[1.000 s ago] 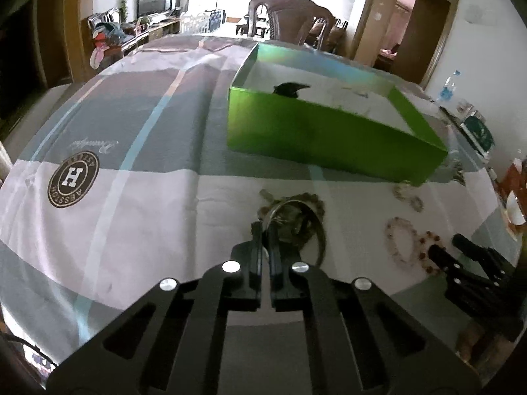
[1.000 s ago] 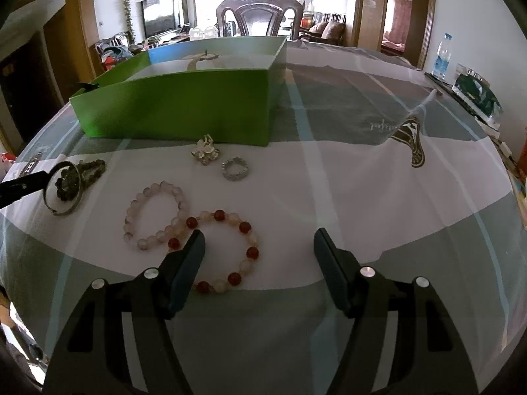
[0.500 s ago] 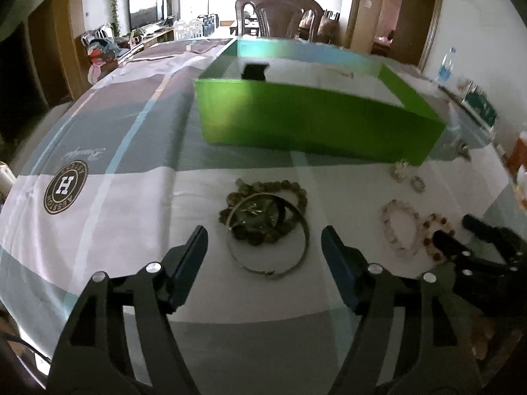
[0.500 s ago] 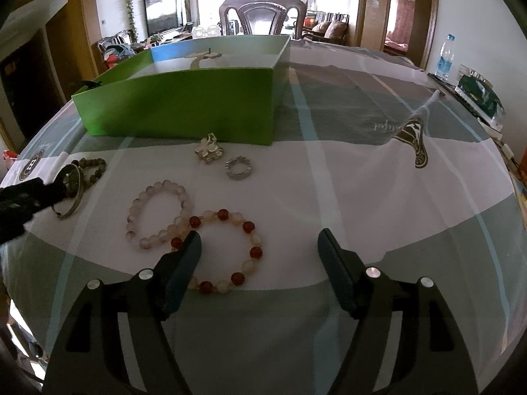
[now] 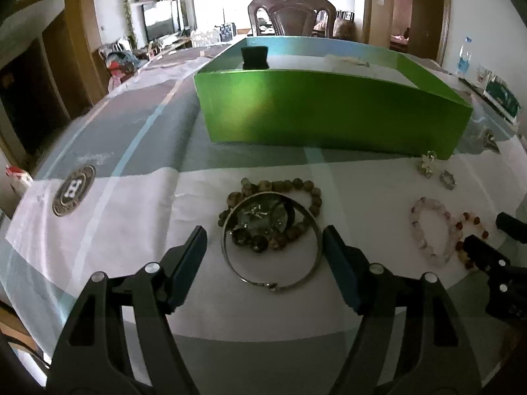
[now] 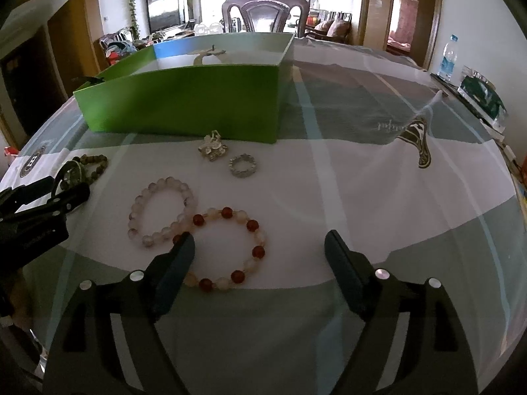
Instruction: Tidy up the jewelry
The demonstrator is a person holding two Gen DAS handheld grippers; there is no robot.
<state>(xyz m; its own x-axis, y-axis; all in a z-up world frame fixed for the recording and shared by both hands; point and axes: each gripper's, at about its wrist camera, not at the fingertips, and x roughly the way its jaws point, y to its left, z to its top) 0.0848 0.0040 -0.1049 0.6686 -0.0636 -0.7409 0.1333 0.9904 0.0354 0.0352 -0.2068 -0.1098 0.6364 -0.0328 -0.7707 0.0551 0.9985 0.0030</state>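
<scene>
Left gripper (image 5: 265,247), spread and empty, straddles the silver bangle (image 5: 271,242); right gripper (image 6: 260,250), just widened, frames the red-beaded bracelet (image 6: 227,247); next: descend, clamp.

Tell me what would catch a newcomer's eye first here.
The bright green box at the back of the checked tablecloth. In front of it lie bracelets: a red and pale bead bracelet before the open right gripper, and a metal bangle before the open left gripper.
</scene>
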